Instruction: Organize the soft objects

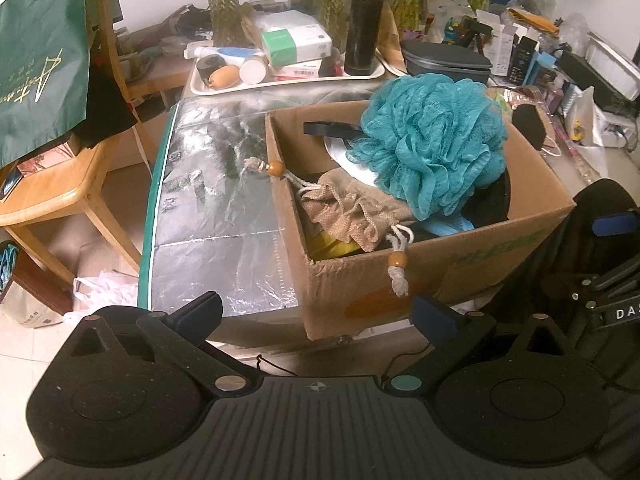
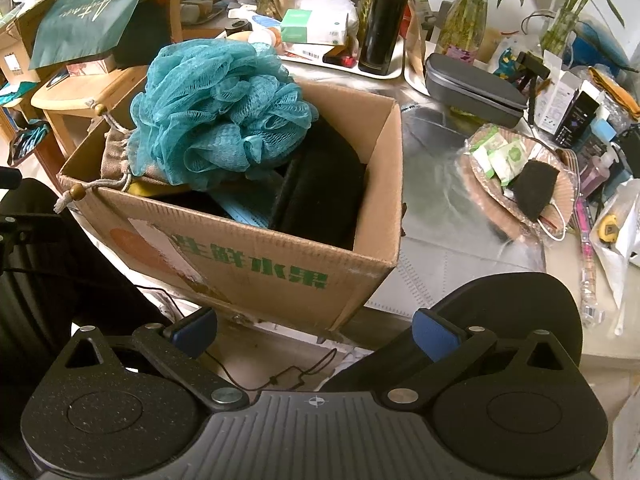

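Teal bath pouf (image 1: 430, 148) sits piled atop the open cardboard box (image 2: 256, 268) on the counter (image 1: 216, 184), burlap drawstring pouch (image 1: 352, 212) tucked beside it. Left tool (image 1: 316, 312) fingers apart, empty; right tool (image 2: 314, 330) likewise spread, holding nothing.

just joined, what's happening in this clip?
Soft items are being sorted into a cardboard box. A teal bath pouf sits on top, beside a burlap drawstring bag. Left gripper and right gripper both hover in front of the box, jaws open, holding nothing.
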A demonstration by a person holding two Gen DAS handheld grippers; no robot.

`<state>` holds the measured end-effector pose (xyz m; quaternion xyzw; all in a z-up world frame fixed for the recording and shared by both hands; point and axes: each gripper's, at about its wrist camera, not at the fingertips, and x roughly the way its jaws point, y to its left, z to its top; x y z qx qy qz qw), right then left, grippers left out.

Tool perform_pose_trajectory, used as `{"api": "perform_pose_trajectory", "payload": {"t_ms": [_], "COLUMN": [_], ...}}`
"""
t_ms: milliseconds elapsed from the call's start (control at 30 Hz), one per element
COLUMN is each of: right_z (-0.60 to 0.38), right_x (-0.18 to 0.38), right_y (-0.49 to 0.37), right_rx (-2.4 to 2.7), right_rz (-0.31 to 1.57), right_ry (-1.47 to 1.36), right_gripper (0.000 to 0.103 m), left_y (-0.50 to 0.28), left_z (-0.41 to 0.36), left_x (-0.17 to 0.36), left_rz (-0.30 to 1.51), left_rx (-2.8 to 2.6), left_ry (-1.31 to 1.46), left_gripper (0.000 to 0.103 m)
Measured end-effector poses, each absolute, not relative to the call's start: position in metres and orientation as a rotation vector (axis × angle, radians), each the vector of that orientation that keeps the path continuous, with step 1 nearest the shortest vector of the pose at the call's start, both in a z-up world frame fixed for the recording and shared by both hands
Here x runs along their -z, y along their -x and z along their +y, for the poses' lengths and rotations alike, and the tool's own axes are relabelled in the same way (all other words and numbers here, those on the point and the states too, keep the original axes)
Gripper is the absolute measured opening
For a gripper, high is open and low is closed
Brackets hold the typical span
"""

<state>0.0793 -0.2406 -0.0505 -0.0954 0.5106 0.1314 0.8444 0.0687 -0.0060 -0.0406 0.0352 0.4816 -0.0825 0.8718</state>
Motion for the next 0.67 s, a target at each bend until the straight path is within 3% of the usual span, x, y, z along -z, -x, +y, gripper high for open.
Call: {"api": "perform_pose_trajectory", "payload": {"t_ms": [667], "right_z": [-0.2421], "right_x": [0.0507], "right_y": [-0.0807], "right_rx": [-0.272], "right_rz": [1.073], "right_ry": [0.193], "right_gripper": [0.103], "left_y": [-0.0681], "left_z": [-0.0070], "left_x": [0.0413], "left_rz": [0.998], "left_rx": [0.185], "left_ry": [-0.083], "left_gripper": [0.103]}}
